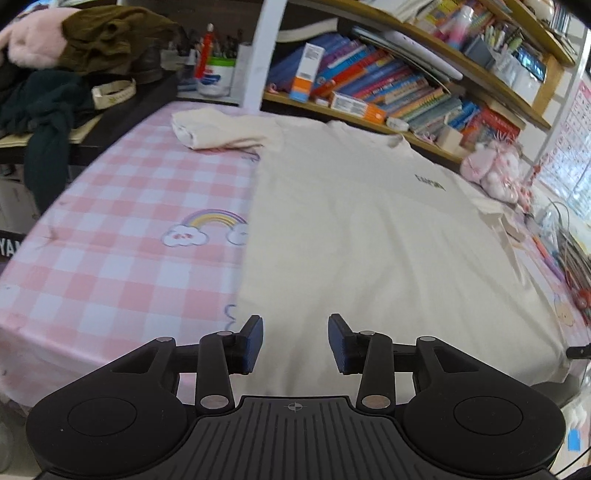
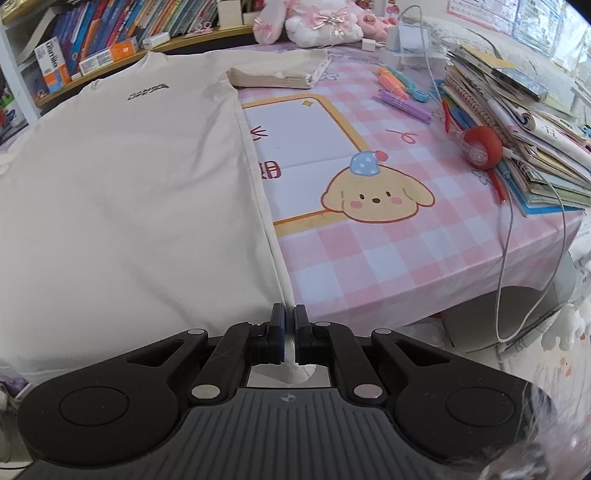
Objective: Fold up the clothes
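Observation:
A cream T-shirt lies spread flat, front up, on a table with a pink checked cloth; a small dark logo shows on its chest. Its left sleeve is folded over near the far edge. My left gripper is open and empty, just above the shirt's bottom hem near its left side. In the right wrist view the shirt fills the left half. My right gripper is shut on the shirt's bottom right corner, with cloth pinched between the pads. The right sleeve lies folded at the far side.
A bookshelf runs behind the table. Dark clothes are piled at the far left. Plush toys, pens, a red ball, a book stack and a white cable crowd the table's right side.

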Motion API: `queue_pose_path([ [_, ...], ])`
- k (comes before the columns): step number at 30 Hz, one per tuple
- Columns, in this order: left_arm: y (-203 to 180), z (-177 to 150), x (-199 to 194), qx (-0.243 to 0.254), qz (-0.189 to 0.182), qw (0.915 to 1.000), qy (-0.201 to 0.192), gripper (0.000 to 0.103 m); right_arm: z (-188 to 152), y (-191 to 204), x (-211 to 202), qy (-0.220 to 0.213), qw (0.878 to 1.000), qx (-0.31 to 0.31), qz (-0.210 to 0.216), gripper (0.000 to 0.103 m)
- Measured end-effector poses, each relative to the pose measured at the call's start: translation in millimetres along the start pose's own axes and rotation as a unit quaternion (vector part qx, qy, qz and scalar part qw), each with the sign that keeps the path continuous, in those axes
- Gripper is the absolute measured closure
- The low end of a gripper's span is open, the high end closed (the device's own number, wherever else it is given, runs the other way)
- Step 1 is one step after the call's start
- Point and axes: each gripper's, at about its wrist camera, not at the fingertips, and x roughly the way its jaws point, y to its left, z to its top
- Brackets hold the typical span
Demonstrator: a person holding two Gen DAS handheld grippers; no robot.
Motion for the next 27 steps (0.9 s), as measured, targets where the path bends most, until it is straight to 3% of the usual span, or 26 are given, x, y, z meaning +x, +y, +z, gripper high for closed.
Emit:
queue_pose_path([
  [6, -2, -1, 9, 0.009, -0.007, 0.9999, 0.012, 0.064, -3, 6, -1, 0.001, 1.0, -0.005, -0.013, 0.098],
  [12, -7, -2, 9, 0.02, -0.006, 0.9997, 0.011, 0.054, 1, 5, -8, -0.009, 1.0, 0.018, -0.019, 0.092],
  [17, -14, -1, 11, 0.032, -0.008, 0.9993, 0.014, 0.048, 2, 15, -21, -0.032, 0.999, 0.032, -0.01, 0.075],
  [19, -18, 0, 12, 0.04, -0.003, 0.999, 0.016, 0.039, 3, 23, -26, -0.04, 0.999, 0.032, -0.007, 0.066],
  [22, -22, 2, 11, 0.048, 0.003, 0.9987, 0.015, 0.032, 2, 36, -32, -0.053, 0.998, 0.03, -0.003, 0.056],
  [25, -25, 3, 10, 0.049, 0.004, 0.9987, 0.009, 0.023, 2, 50, -37, -0.063, 0.998, 0.028, -0.003, 0.038],
  [27, -26, 2, 9, 0.049, 0.008, 0.9987, 0.007, 0.022, 1, 58, -40, -0.068, 0.997, 0.025, 0.0, 0.034],
])
